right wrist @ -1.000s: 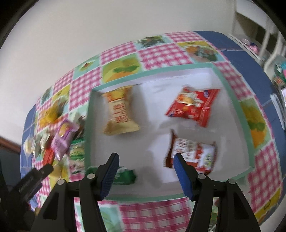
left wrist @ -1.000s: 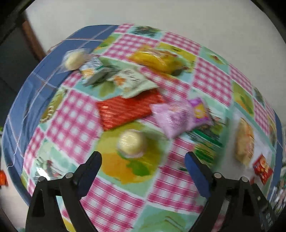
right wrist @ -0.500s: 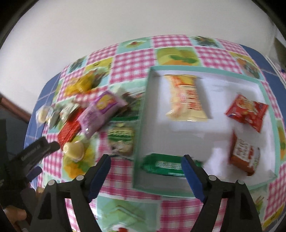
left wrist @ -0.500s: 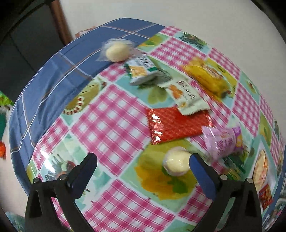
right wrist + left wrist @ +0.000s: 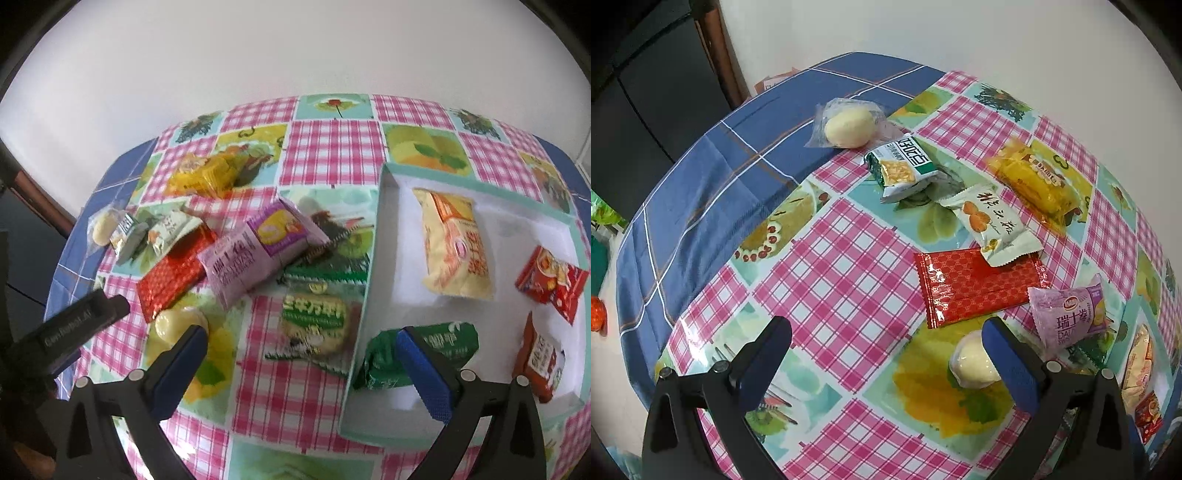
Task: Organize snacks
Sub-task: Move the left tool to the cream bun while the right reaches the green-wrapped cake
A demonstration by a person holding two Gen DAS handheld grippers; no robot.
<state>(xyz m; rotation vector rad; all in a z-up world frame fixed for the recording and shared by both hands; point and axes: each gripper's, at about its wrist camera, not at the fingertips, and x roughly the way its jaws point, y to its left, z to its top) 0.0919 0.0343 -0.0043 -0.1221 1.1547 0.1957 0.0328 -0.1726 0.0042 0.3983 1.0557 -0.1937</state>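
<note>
Both tools gape empty – right tool (image 5: 301, 363) just widened

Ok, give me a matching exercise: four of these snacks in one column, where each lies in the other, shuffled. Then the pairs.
Snacks:
1. dark green packet
2. purple Swiss roll packet
3. red foil packet
4. clear-wrapped pale bun

Places:
A. on the blue part of the cloth
B. partly under the white apricot packet
C. inside the white tray
D. on the checked cloth, left of the tray

Pairs: 1-C, 2-D, 3-B, 4-A
</note>
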